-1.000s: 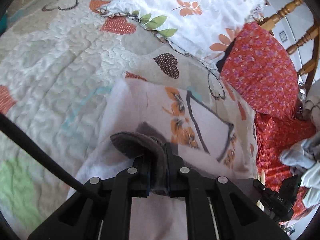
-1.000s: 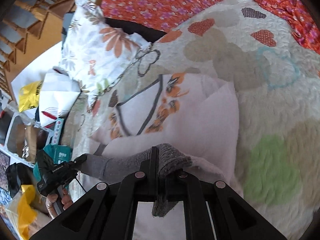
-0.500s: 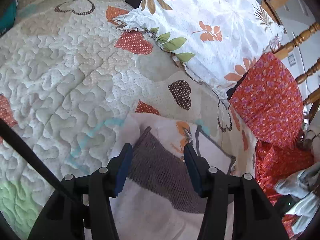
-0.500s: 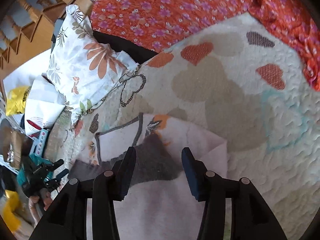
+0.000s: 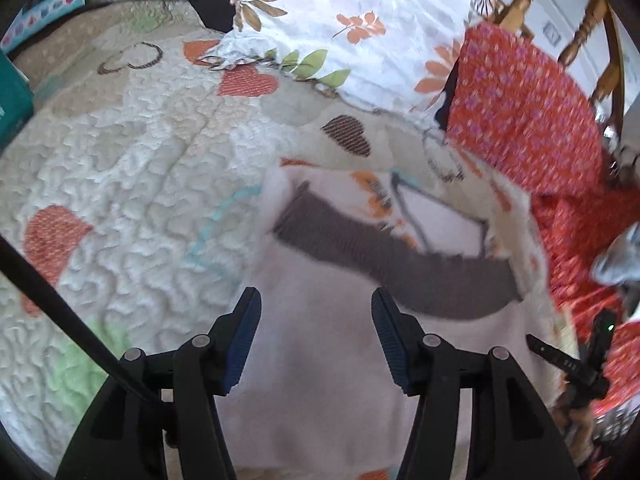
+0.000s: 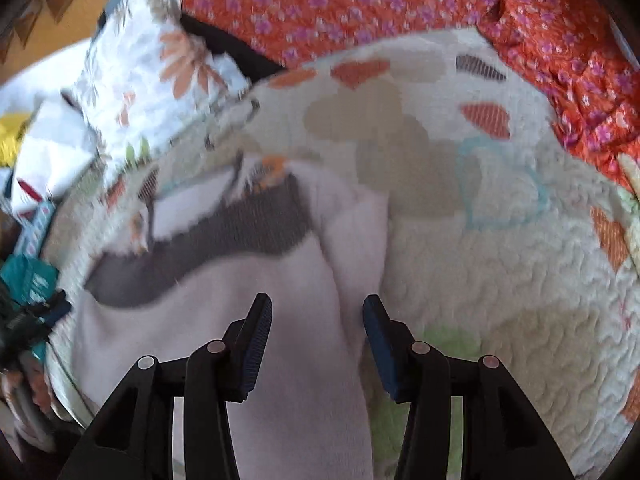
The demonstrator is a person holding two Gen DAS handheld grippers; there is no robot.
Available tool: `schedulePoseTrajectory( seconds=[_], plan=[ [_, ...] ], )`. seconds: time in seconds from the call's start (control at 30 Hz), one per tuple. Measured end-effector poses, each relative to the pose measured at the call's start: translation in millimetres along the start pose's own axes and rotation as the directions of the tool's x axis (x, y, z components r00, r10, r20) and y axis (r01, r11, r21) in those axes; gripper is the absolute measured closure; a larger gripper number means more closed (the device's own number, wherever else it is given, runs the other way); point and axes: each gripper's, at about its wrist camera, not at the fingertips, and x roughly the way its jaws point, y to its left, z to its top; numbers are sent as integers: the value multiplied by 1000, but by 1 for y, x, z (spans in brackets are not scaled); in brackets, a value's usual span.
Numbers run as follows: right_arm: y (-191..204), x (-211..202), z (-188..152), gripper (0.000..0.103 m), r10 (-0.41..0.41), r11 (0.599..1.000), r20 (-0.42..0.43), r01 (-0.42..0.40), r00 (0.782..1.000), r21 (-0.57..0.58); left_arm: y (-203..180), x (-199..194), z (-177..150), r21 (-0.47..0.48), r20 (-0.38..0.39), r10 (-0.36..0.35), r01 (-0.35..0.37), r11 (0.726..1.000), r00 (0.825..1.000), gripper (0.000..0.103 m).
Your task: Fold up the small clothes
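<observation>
A small white garment (image 5: pixel 320 344) with a grey-brown knitted hem band (image 5: pixel 384 260) lies folded over on the heart-patterned quilt (image 5: pixel 120 184). An orange and grey print (image 5: pixel 384 200) shows beyond the band. My left gripper (image 5: pixel 316 312) is open and empty, above the white fabric just short of the band. In the right wrist view the same garment (image 6: pixel 256 344) and band (image 6: pixel 224 240) lie flat. My right gripper (image 6: pixel 316 316) is open and empty over the garment's right fold (image 6: pixel 356 248).
A white floral pillow (image 5: pixel 360 28) and red floral cloth (image 5: pixel 528 112) lie at the far edge by a wooden chair (image 5: pixel 596 36). Boxes and bags (image 6: pixel 36 184) crowd the left side in the right wrist view. The other gripper (image 5: pixel 576 364) shows at lower right.
Both grippers were shut on the grey hem band; they opened, let it drop flat on the garment, and have drawn back away from it.
</observation>
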Motion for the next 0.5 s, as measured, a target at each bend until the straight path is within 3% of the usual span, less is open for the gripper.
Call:
schedulePoseTrajectory(
  seconds=[0.03,0.2,0.27,0.37,0.5],
  plan=[
    [-1,4,-5,80,21,1000,-32,-21,999,4,1,0,-2,9,-1,18,-18,1000,1000,47],
    [-13,-25,-5,91,-30,999,8,29,1000,15,11,18,-18,98,-78,192,-184,978,978,45],
    [-22,-19,-12,91,-74,997,-24,74,997,33,18,28,-22,79,-119,193,-184,980,974,42],
    [-18,-18,-11,89,-95,995,-17,95,995,22,18,26,-23,87,-106,207,-199,976,973,41],
    [-31,-27,-11,76,-24,993,7,23,1000,113,25,21,-25,38,-100,188,-185,982,977,40]
  ],
)
